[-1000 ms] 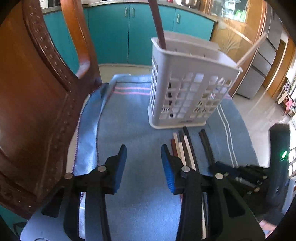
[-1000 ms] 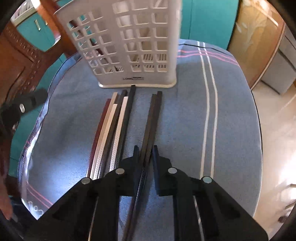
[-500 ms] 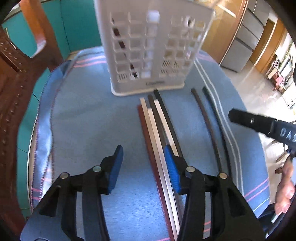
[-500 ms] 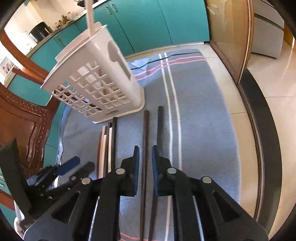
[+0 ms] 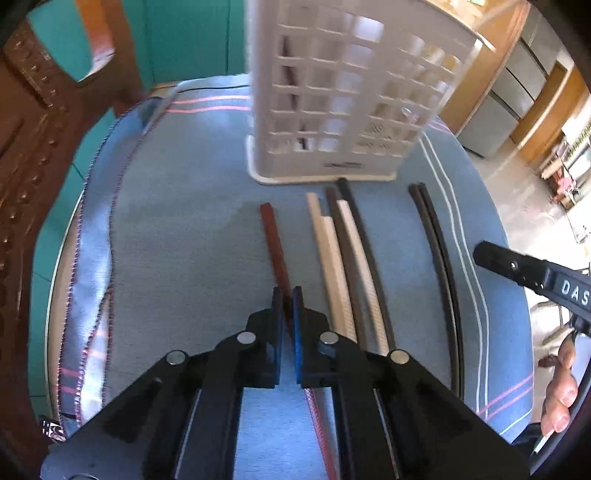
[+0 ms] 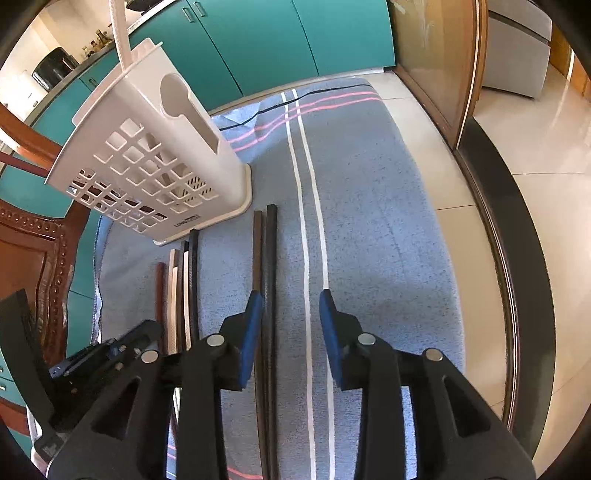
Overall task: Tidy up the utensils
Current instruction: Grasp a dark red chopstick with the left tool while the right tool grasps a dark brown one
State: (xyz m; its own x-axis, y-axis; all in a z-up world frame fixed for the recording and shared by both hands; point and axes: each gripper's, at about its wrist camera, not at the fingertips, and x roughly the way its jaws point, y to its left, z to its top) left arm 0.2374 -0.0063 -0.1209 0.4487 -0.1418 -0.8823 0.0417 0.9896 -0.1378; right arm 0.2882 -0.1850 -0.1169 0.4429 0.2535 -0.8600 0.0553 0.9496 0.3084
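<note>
- Left tongs (image 5: 287,295): closed down on the reddish-brown chopstick (image 5: 273,243), the stick pinched between the two pads, only a thin gap either side.
- Reddish-brown chopstick points toward the white utensil basket (image 5: 332,92), far tip short of the basket base; it sits apart from the other sticks, to their left.
- Right tongs (image 6: 291,295): spread wide, holding nothing, over the blue cloth (image 6: 369,221).
- Dark chopstick pair (image 6: 266,258) lies side by side on the cloth, passing just inside the right tongs' left pad (image 6: 251,317); can't tell if pad and stick touch.
- Middle bundle (image 5: 343,251): cream and dark sticks lying together, lengthwise, far ends near the basket base, one dark tip right at it.
- White utensil basket stands upright on the cloth covering the surface; a dark stick shows through its lattice, and a white stick (image 6: 118,33) pokes out of the top in the right wrist view.
- Left tongs also show at lower left in the right wrist view; right tongs' black body at the right edge of the left wrist view, with fingers (image 5: 559,398) of the person's hand below it.
- Wooden chair (image 5: 33,147) just past the left cloth edge; teal cabinets (image 6: 277,37) behind.
</note>
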